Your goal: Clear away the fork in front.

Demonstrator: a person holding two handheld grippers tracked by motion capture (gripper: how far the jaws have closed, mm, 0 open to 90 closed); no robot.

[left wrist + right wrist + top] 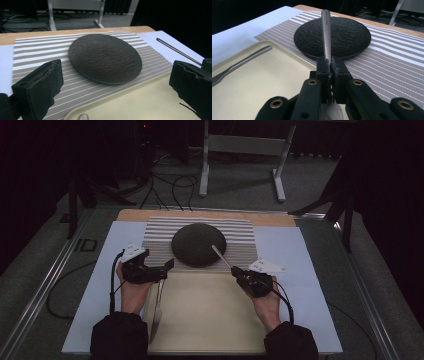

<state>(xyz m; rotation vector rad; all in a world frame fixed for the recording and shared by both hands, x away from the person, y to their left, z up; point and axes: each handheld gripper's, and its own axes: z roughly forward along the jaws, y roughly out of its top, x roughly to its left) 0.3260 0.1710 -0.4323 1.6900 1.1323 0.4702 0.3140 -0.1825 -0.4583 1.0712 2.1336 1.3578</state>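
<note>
A dark round plate [198,244] [105,57] [334,37] rests on a striped placemat [240,232]. In front of it lies a beige tray [210,315] [140,102] [269,82]. My right gripper [234,269] [329,62] is shut on a metal utensil [220,256] [326,32] [175,50], whose slim handle reaches out over the plate's near edge. A second metal utensil [158,307] [244,62] lies along the tray's left side. My left gripper [167,269] [116,66] hovers over the tray's far left corner, open, with nothing between its fingers.
A pale blue sheet [295,255] covers the table under the placemat and tray. A wooden strip [200,214] runs along the far edge. Beyond the table are cables [170,185] on the floor and a white metal stand [240,150].
</note>
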